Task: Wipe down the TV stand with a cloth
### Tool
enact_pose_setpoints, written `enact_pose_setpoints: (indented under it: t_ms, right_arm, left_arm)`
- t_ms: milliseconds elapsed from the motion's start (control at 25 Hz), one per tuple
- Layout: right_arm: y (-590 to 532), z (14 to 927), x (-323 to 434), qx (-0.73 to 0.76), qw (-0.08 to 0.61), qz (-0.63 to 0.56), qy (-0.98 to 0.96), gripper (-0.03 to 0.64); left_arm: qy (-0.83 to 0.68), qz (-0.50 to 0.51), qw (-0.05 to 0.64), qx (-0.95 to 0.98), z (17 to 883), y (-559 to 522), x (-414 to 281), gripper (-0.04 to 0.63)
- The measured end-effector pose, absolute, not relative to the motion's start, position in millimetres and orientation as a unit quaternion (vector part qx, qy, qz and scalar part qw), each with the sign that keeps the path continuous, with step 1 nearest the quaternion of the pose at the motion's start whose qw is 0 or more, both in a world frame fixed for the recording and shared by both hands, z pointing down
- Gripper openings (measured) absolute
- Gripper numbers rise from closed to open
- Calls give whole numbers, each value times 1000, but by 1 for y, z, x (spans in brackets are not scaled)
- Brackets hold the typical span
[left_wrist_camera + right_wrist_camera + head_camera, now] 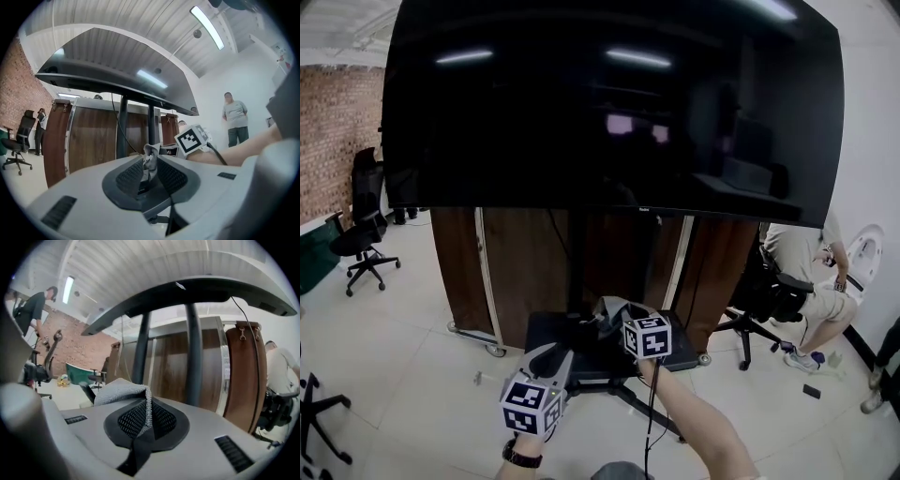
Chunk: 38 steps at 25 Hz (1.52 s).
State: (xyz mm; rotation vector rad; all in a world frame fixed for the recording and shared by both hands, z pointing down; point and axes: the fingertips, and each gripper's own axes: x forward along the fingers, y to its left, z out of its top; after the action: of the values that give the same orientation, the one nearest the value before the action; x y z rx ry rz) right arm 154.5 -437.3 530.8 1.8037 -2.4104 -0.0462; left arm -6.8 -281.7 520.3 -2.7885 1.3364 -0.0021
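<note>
Seemingly early going: cloth [609, 314] is held over the front edge of the TV stand [578, 246] base [546, 330]. Contact can't be confirmed, so the wiping looks mostly ahead. Left gripper [151, 169] jaws are narrowed, pinching a bunched cloth corner. Right gripper [148, 414] jaws are clamped on a fold of the same cloth.

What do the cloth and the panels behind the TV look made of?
The cloth looks like a matte grey textile, by its nubbly weave. The panels seem wood or wood-look laminate, smooth, by their brown vertical grain.
</note>
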Motion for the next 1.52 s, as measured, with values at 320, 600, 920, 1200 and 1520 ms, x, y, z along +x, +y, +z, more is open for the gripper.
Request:
enact_pose_setpoints:
  t_ms: [320, 600, 920, 1200, 1520]
  right_arm:
    - [-383, 559, 329, 721, 122, -28, -681, 6]
    - [-315, 535, 71, 500, -30, 9, -866, 6]
    - [-350, 601, 54, 524, 2, 43, -850, 6]
    - [-297, 618, 380, 769, 6, 33, -639, 6]
    - [-270, 745, 265, 710, 93, 0, -698, 6]
  left_arm:
    - [435, 8, 12, -900, 534, -269, -28, 114]
    - [461, 10, 27, -887, 540, -260, -36, 114]
    - [505, -21, 37, -862, 574, -245, -75, 114]
    - [467, -38, 19, -883, 625, -235, -56, 114]
    - [451, -36, -3, -892, 680, -244, -34, 114]
